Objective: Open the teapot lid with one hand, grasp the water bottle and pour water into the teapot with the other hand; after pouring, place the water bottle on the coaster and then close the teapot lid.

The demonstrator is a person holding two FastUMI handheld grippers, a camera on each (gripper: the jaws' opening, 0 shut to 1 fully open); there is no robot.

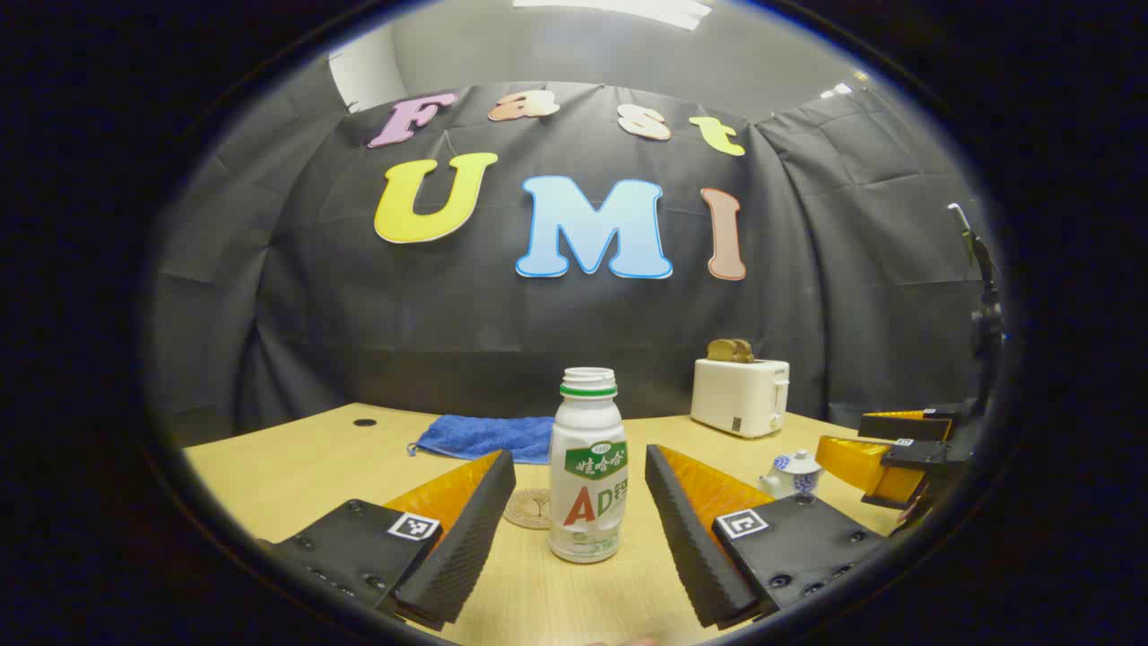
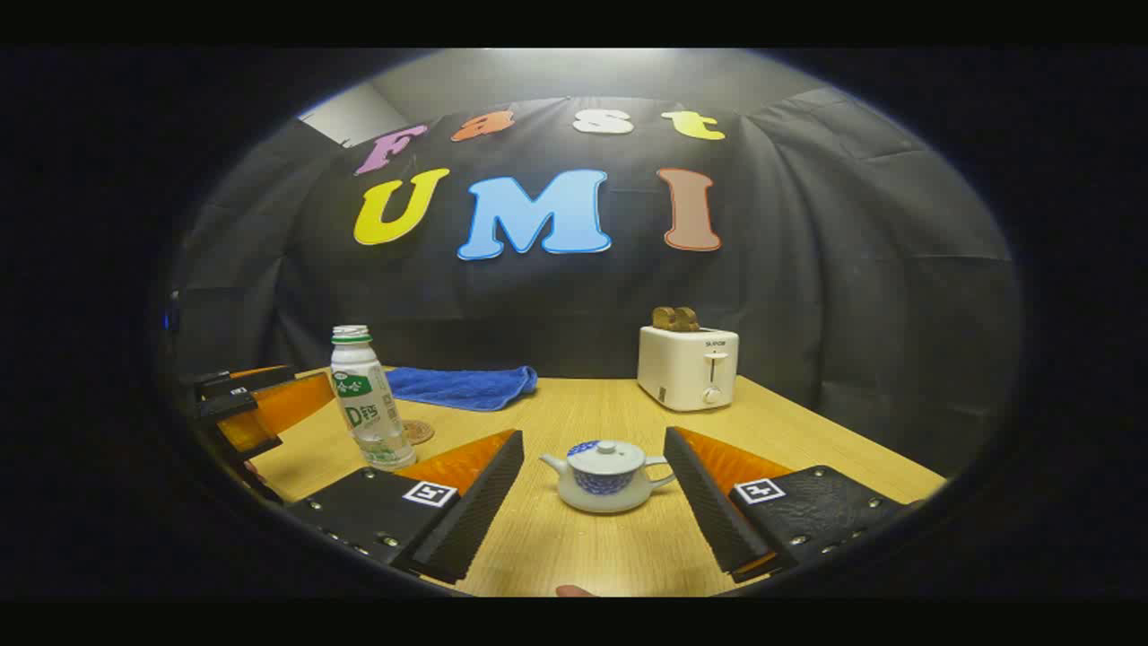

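An uncapped white water bottle (image 1: 588, 467) with a green neck ring stands upright on the wooden table, just ahead of my open left gripper (image 1: 574, 502), between the lines of its fingers. A round coaster (image 1: 529, 508) lies just behind the bottle to its left. In the right gripper view, a small white and blue teapot (image 2: 606, 475) with its lid on sits ahead of my open right gripper (image 2: 595, 489). The same view has the bottle (image 2: 366, 399) to the left, with the coaster (image 2: 417, 432) and the left gripper (image 2: 242, 404) beside it. The teapot (image 1: 794, 472) also stands at the right of the left gripper view, near the right gripper (image 1: 883, 453).
A blue cloth (image 2: 459, 386) lies at the back of the table (image 2: 807, 431). A white toaster (image 2: 689, 366) with bread in its slots stands at the back right. A small dark hole (image 1: 364, 422) marks the tabletop at the far left.
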